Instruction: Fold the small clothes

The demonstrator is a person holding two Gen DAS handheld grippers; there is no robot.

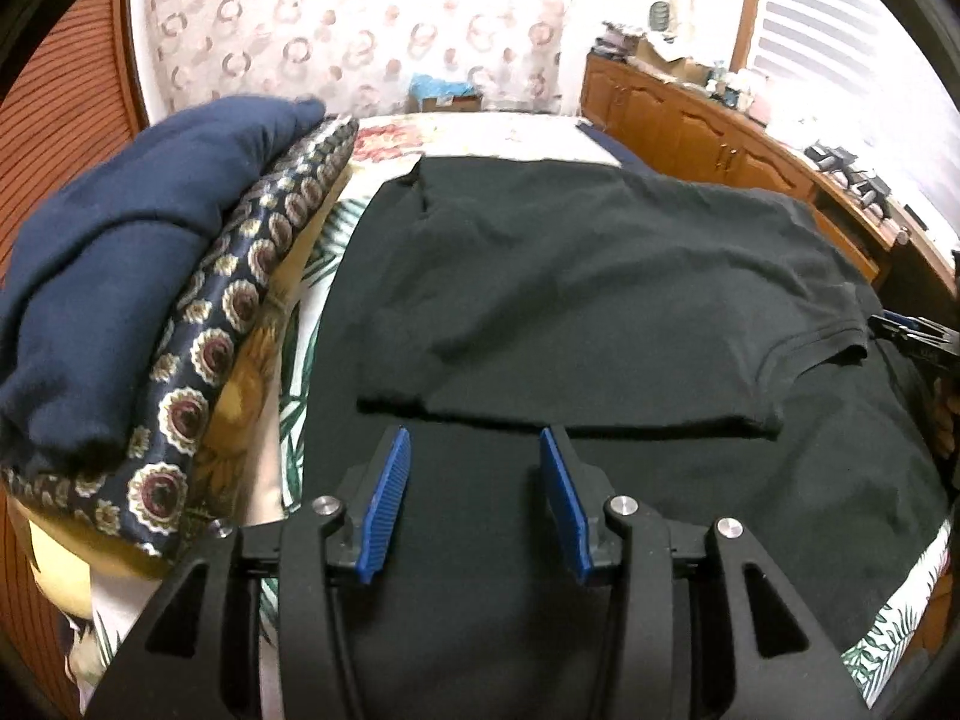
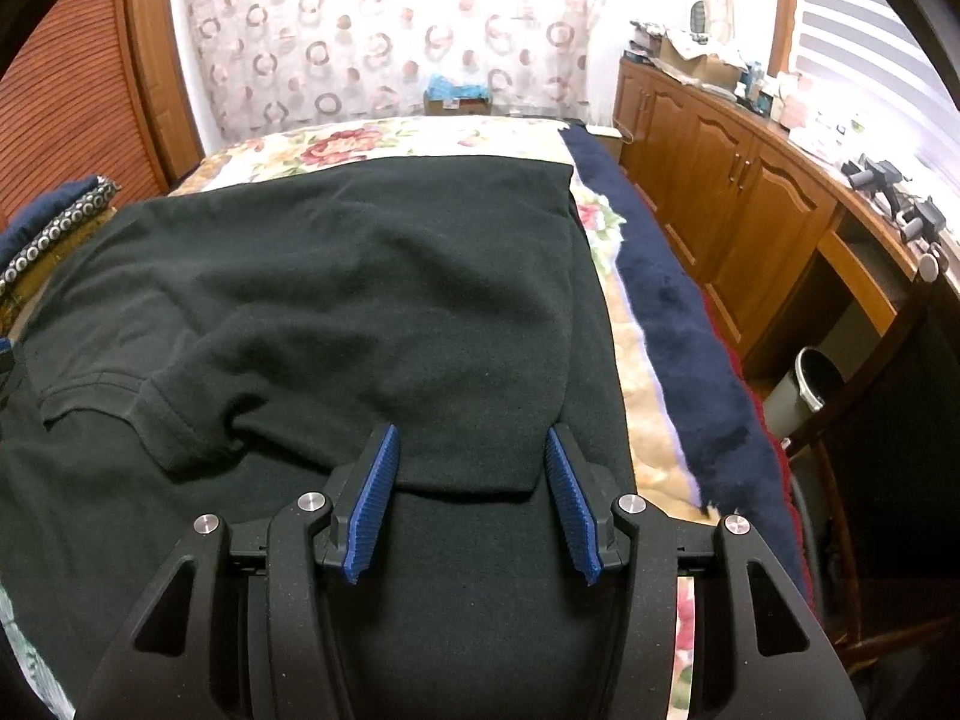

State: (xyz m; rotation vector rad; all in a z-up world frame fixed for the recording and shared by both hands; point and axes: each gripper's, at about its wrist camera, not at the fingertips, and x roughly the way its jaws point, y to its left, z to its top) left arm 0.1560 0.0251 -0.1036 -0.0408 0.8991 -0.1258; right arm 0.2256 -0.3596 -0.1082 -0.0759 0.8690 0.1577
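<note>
**A:** Left wrist view has the left gripper hanging just above a black t-shirt, blue pads spread apart with nothing between them. The shirt's spread on the bed, far part folded back toward the camera so there's a doubled layer with a straight edge just ahead of the fingertips. Any logos or print on it?

**B:** Nope, can't read a single word anywhere, shirt looks plain. From the right wrist the right gripper is released too, jaws wide, sitting over the folded edge near the shirt's right side. A sleeve lies flat off to its left.

**A:** Bedspread is floral, big red roses at the far end and green leaf print near me. On my left there's a folded navy garment stacked on a patterned cloth with round medallions.

**B:** I've got a navy blanket running along the bed's right edge, wooden cabinets with clutter on top, a small bin on the floor, and a circle-print curtain at the back.
</note>
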